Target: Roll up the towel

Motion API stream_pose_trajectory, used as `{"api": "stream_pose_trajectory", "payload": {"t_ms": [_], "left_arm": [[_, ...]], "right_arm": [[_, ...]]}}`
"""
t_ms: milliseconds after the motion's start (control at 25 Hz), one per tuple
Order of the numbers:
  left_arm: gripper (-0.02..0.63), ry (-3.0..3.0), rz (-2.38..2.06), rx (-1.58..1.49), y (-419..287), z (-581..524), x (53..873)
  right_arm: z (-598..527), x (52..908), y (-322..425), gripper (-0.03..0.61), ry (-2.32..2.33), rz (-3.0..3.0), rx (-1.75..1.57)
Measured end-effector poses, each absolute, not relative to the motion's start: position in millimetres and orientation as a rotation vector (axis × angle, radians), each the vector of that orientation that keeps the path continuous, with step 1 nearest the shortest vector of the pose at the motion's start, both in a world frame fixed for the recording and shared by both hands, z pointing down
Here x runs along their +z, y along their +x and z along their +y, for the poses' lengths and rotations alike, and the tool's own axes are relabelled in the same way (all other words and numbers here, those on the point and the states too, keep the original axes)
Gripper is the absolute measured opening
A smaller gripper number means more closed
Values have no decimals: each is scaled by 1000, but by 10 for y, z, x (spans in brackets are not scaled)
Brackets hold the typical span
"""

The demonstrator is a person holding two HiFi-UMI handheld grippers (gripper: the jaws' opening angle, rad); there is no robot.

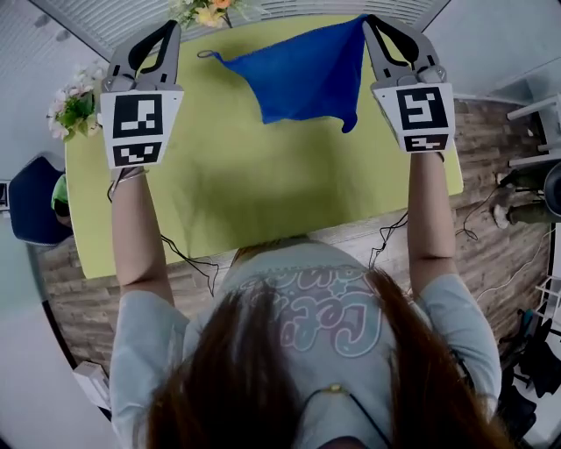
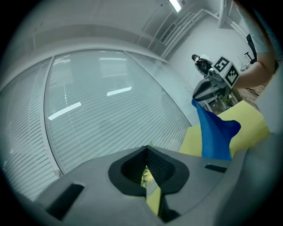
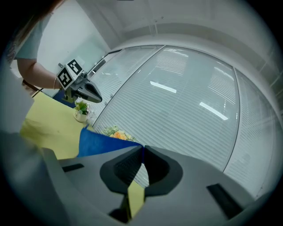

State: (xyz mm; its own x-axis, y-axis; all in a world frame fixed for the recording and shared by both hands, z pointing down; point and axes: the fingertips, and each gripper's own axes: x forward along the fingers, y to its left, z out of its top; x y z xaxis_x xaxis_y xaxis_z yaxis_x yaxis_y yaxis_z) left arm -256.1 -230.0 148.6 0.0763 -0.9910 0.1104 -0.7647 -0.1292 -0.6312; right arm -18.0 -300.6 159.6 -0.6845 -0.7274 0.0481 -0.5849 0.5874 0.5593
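The blue towel (image 1: pixel 307 74) hangs by one corner from my right gripper (image 1: pixel 369 21), which is shut on it above the far side of the yellow-green table (image 1: pixel 263 193). The towel's other end, with a small loop (image 1: pixel 204 54), trails out to the left, apart from my left gripper (image 1: pixel 171 28). In the right gripper view the towel (image 3: pixel 104 141) runs into the shut tips of the right gripper (image 3: pixel 142 148). The left gripper (image 2: pixel 146 148) is shut with nothing in it. From there the towel (image 2: pixel 214 132) dangles below the right gripper (image 2: pixel 195 99) over the table. Both grippers are raised and point about level.
A vase of flowers (image 1: pixel 74 110) stands at the table's far left corner and another bunch (image 1: pixel 210 10) at its far edge. A blue chair (image 1: pixel 31 197) is left of the table. Windows with blinds (image 2: pixel 110 110) lie beyond. Bags and cables sit on the floor at right.
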Motion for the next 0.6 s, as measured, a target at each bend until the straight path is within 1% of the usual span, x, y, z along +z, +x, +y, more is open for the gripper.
{"api": "stream_pose_trajectory", "payload": {"t_ms": [160,360,400,480,520,600], "left_arm": [[11,-2085,1662,-760,-2378,-2411,1734],[16,-2470,1442,-687,-1669,-2415,2480],[35,-2543,1390,-677,-1500,-2412,2639],[197,-2623,1303,-712,-1208,-2436,2935],[222,-2632,1280,-740,-1100,-2465,3057],[249,-2627,1271,-780,-980,-2551,3239]], "right_arm": [[-3078,1646,-233,20,1044,-2538,-728],[-3085,1720,-222,20,1032,-2529,-705],[-3079,1725,-205,20,1032,-2531,-700],[-3054,1722,-163,21,1032,-2535,-692],[-3036,1715,-148,20,1032,-2538,-689],[-2999,1694,-151,20,1030,-2543,-691]]}}
